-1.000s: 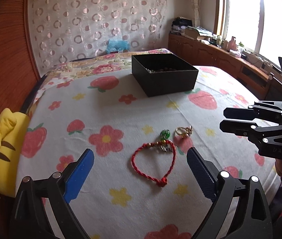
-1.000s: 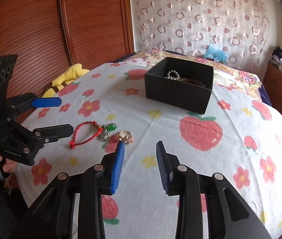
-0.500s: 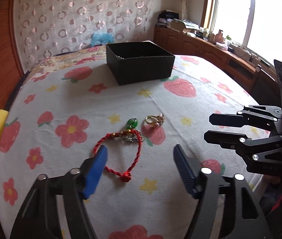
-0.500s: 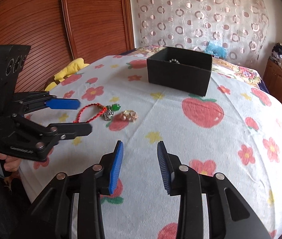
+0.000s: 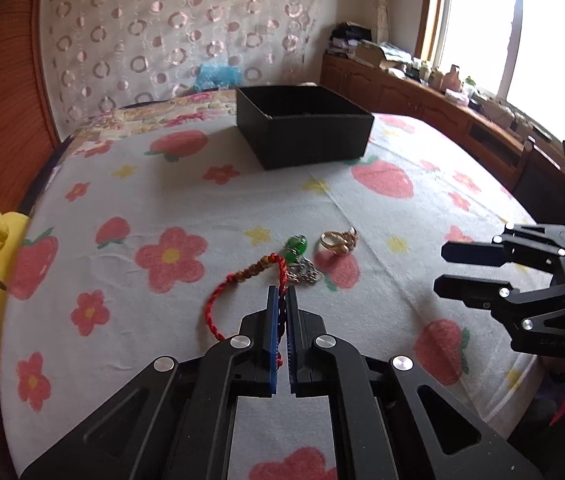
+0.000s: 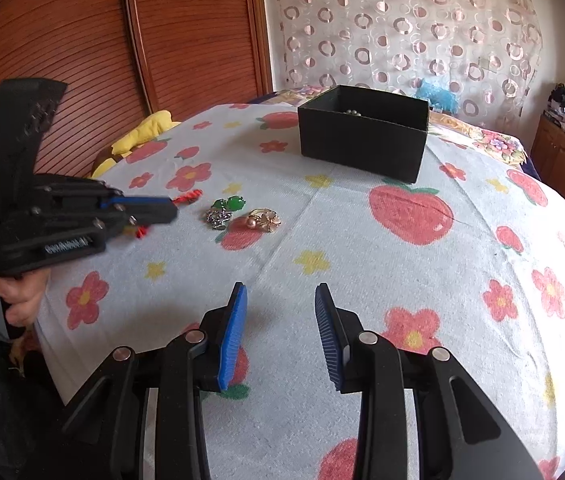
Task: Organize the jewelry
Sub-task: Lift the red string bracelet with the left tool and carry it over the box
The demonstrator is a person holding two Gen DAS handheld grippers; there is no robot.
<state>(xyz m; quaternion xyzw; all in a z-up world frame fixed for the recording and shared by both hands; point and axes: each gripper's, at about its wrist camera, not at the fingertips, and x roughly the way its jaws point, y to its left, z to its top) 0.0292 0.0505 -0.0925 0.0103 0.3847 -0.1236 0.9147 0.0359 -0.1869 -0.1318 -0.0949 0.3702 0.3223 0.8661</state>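
On flowered bedding, left claw (image 5: pixel 281 294) pinches red bracelet (image 5: pixel 242 280) stretching away toward its green charm (image 5: pixel 296 246); right claw (image 6: pixel 281 294) spread.

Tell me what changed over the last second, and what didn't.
The left gripper moved forward and down to the red bracelet and closed on its cord; a second ago it was wide open. The right gripper stayed open and empty. The gold ring, green charm and black box lie where they were.
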